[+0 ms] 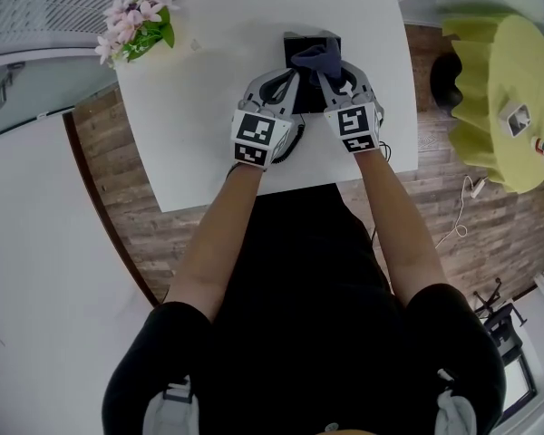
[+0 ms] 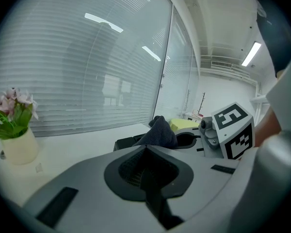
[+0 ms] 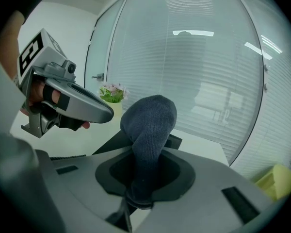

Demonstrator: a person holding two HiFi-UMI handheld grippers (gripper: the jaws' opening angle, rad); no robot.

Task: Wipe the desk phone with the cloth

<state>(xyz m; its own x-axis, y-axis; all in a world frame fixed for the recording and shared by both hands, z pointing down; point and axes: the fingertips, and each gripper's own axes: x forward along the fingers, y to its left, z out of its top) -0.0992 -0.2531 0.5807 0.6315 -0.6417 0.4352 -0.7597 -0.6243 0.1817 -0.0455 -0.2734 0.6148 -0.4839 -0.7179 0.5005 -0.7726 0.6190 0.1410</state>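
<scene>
Step in hand, by judgement: wiping the top of the desk phone (image 1: 296,43), with most of the pass yet to do.

Method notes:
- Drag the wad across the phone under light downward pressure, in overlapping strokes from far to near.
- Avoid pressing hard enough to shove the phone along the surface (image 1: 208,107).
- If sliding, steady the near left edge with the left tongs (image 2: 146,149).
- Re-bunch the wad once flattened, to reach the recesses.

Tongs:
- Clenched in the right tongs (image 3: 144,154): the cloth (image 3: 149,123), pinched at its lower end, with the rest standing up as a rounded wad beyond the tips.
- Shut on nothing: the left tongs, pads together, just left of the right pair, on the near side of the phone.
- Cannot tell whether the cloth touches the phone; appears to lie over its middle in the head view.

Appearance:
- Cloth: dark blue-grey, fine knitted texture, thick and soft by the look, bunched rather than folded.
- Phone: dark, low, angular, at the far middle of the white surface, largely hidden behind both tongs.
- Well apart, at the far left corner: a pale vase of pink flowers (image 1: 136,27).
</scene>
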